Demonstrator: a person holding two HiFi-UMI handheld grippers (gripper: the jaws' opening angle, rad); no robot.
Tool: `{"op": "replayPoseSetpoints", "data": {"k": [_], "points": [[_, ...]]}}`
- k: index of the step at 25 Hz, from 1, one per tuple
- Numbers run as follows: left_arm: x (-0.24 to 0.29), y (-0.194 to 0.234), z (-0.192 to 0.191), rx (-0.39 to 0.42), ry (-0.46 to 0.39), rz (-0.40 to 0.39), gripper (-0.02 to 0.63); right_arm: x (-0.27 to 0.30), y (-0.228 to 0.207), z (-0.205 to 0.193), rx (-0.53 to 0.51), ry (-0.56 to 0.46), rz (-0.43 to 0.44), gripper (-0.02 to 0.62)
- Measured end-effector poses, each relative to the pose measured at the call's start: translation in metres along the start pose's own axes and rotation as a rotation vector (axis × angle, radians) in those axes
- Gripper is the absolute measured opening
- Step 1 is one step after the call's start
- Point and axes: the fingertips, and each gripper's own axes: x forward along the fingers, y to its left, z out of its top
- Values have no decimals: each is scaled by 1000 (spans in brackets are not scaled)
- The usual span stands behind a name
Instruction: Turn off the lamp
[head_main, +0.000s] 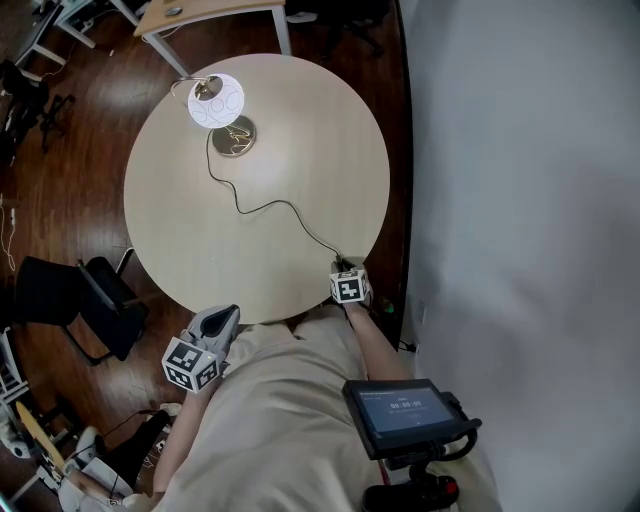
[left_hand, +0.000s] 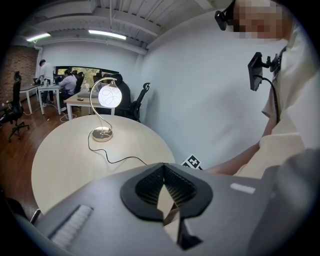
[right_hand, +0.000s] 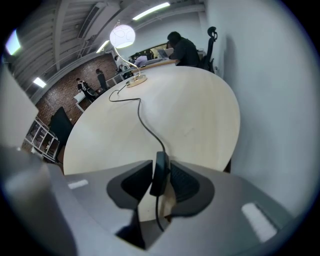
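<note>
The lamp (head_main: 216, 100) stands lit at the far left of the round table (head_main: 180, 230), its white globe glowing over a brass base (head_main: 234, 136). Its black cord (head_main: 270, 205) runs across the table to the near right edge. There my right gripper (head_main: 343, 268) points steeply down, shut on the cord's black inline switch (right_hand: 160, 172), which stands upright between the two pads (right_hand: 182, 182). The lit globe (right_hand: 122, 36) shows far off in that view. My left gripper (head_main: 224, 314) hangs off the table's near edge, shut with nothing in it (left_hand: 163, 169).
A pale wall (head_main: 520, 200) runs close along the table's right side. A black chair (head_main: 100, 300) stands on the wood floor at the near left, and a desk (head_main: 210, 12) beyond the lamp. People sit at desks (left_hand: 67, 82) in the background.
</note>
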Motion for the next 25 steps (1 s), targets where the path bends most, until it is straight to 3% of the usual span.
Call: {"op": "replayPoseSetpoints", "data": {"k": [9,25], "points": [[-1,6,-4,-23,-4,-8,-3,-1,3,10,50,7,-47,103],[0,-4,-7,-18,-1,-19,-3,1,-5,15,-37,9,-118,91]]}}
